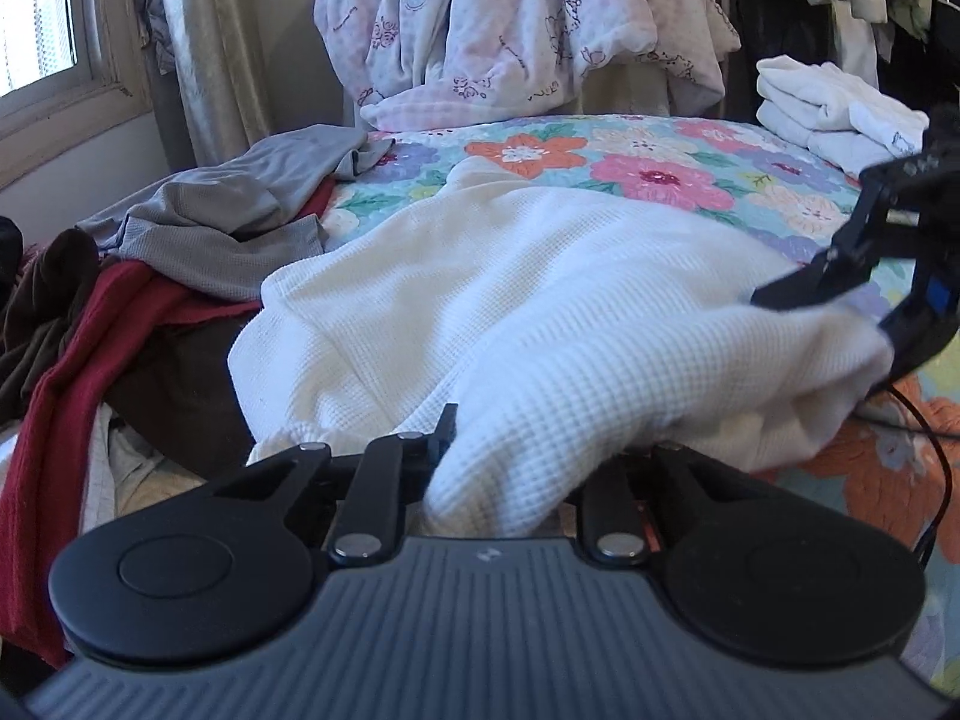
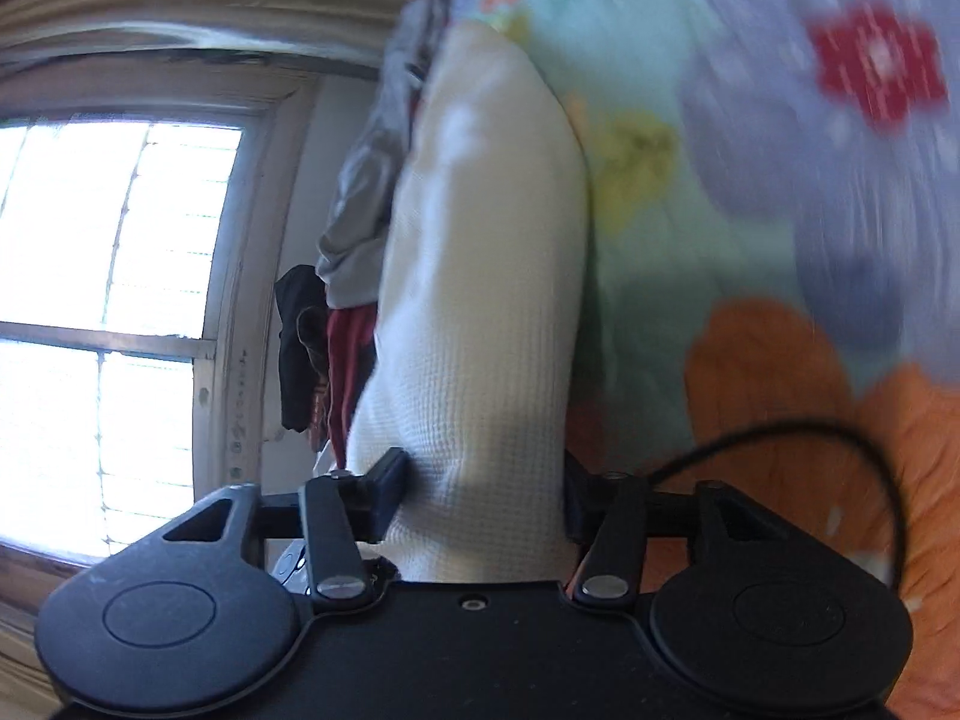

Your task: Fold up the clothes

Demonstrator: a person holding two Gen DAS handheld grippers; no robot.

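A white waffle-knit garment (image 1: 540, 300) lies bunched across the floral bedspread (image 1: 648, 168). Its near fold runs between the fingers of my left gripper (image 1: 549, 438), which is shut on it. Only the left fingertip (image 1: 445, 420) shows; the cloth covers the other. At the right my right gripper (image 1: 840, 324) reaches in at the garment's far end, one finger above the cloth and one below. In the right wrist view the white garment (image 2: 480, 276) fills the wide gap of the right gripper (image 2: 480, 495), whose jaws stand apart and loose around it.
A heap of grey (image 1: 228, 210), red (image 1: 78, 360) and brown clothes sits at the left of the bed. A folded white stack (image 1: 834, 114) rests at the back right. A pink patterned blanket (image 1: 510, 30) hangs behind. A black cable (image 1: 939, 468) trails at the right. A window (image 2: 108, 300) is beyond.
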